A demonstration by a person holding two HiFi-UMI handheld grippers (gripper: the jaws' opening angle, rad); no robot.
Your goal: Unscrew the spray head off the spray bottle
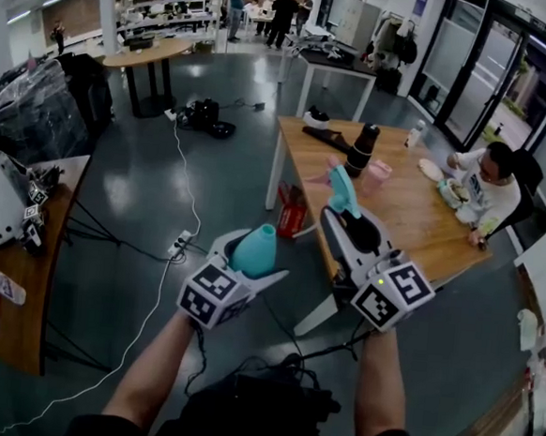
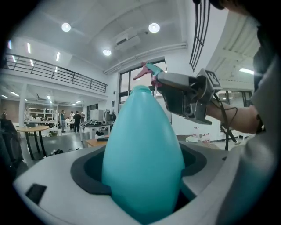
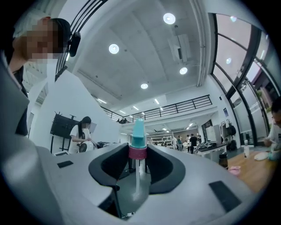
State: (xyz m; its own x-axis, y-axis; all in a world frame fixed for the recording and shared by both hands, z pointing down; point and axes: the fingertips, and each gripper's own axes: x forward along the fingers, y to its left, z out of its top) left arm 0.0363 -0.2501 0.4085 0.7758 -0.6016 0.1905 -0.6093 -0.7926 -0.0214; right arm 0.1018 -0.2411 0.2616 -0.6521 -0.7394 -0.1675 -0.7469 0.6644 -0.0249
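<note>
Left gripper [image 1: 252, 250], right gripper [image 1: 342, 208]: rounded light grey plastic shells, dark grey pads [image 3: 160, 169] lining jaws. Left cube [image 1: 212, 294], right cube [image 1: 394, 292] at rear: black-and-white square markers. Small green light [image 1: 378, 283] on right cube. Black cables [image 1: 286, 350] trail near body. Dark short sleeves [image 1: 94, 430].

The left hand-held gripper [image 2: 142, 184] holds the bottle [image 1: 255, 249]; the right hand-held gripper [image 3: 137, 162], the spray head [image 1: 344, 192], apart; table [image 1: 414, 214] behind.

A black flask [image 1: 361, 150] stands on the wooden table [image 1: 414, 219].
</note>
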